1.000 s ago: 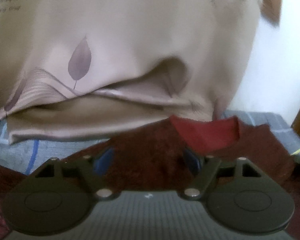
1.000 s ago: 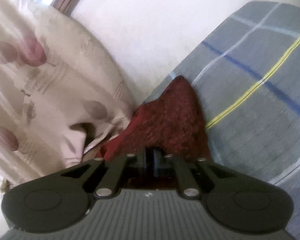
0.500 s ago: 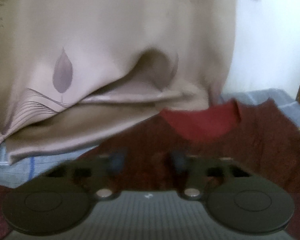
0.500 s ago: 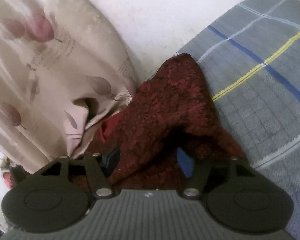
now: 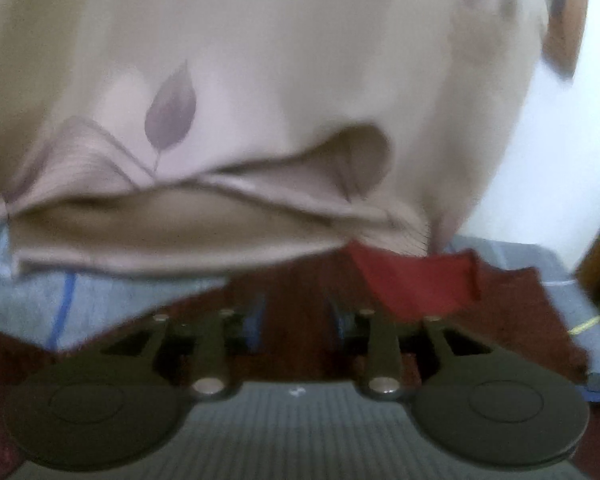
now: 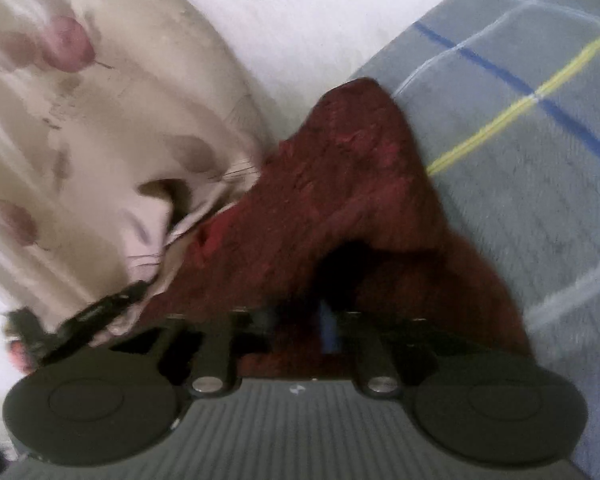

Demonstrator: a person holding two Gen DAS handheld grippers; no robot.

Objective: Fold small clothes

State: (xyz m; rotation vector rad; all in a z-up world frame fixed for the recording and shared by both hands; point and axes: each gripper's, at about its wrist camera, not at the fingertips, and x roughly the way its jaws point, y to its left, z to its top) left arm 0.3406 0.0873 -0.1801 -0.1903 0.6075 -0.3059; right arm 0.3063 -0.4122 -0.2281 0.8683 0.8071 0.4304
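Note:
A dark red patterned garment with a plain red lining lies on the grey checked bedsheet. My left gripper sits low over it, its blue-padded jaws a hand's width apart with the cloth between them. In the right wrist view the garment rises in a peaked fold. My right gripper has its jaws close together on the garment's near edge; the image is blurred.
A beige leaf-print curtain hangs over the far edge of the bed and touches the garment; it also shows in the right wrist view. White wall behind. The sheet stretches to the right.
My right gripper opened half a second ago and has now closed on the garment again. My left gripper's jaws have narrowed over the cloth.

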